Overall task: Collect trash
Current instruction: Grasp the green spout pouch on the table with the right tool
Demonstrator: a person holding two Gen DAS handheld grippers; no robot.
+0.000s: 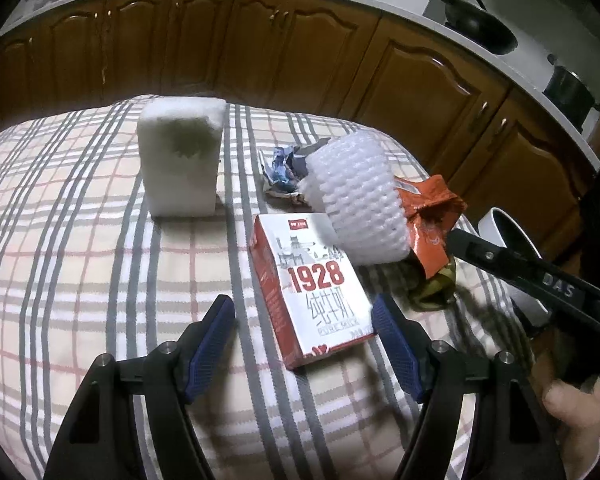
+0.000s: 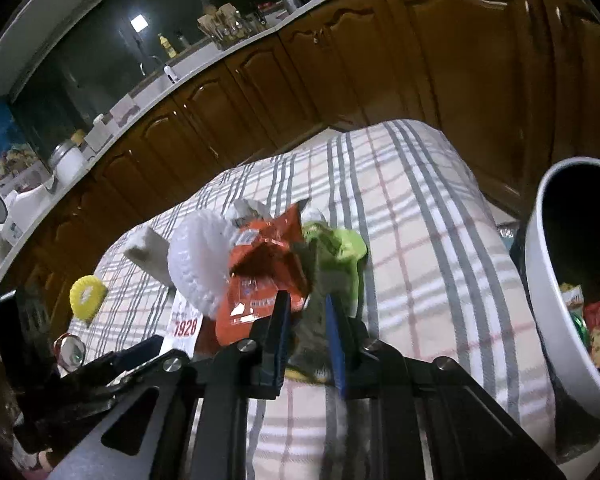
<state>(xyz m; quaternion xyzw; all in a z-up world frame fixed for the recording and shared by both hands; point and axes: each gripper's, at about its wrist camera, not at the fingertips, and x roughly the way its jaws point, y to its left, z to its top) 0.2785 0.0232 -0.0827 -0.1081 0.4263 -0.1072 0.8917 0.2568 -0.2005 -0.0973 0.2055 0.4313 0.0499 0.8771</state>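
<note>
My left gripper (image 1: 304,316) is open low over the checked tablecloth, its blue pads on either side of a red and white "1928" milk carton (image 1: 314,292) that lies flat. Beyond the carton lie a white foam net sleeve (image 1: 356,200), a crumpled blue wrapper (image 1: 280,170) and an orange wrapper (image 1: 432,224). My right gripper (image 2: 306,308) is shut on a green wrapper (image 2: 340,258), with the orange wrapper (image 2: 266,264) and the foam net (image 2: 198,264) just left of it. The right gripper also shows in the left wrist view (image 1: 456,246), touching the pile.
A white foam block (image 1: 180,156) stands upright on the table, back left. A white trash bin (image 2: 548,280) holding several wrappers stands off the table's right edge. A yellow round object (image 2: 86,294) lies at the far left. Brown kitchen cabinets (image 1: 260,48) run behind the table.
</note>
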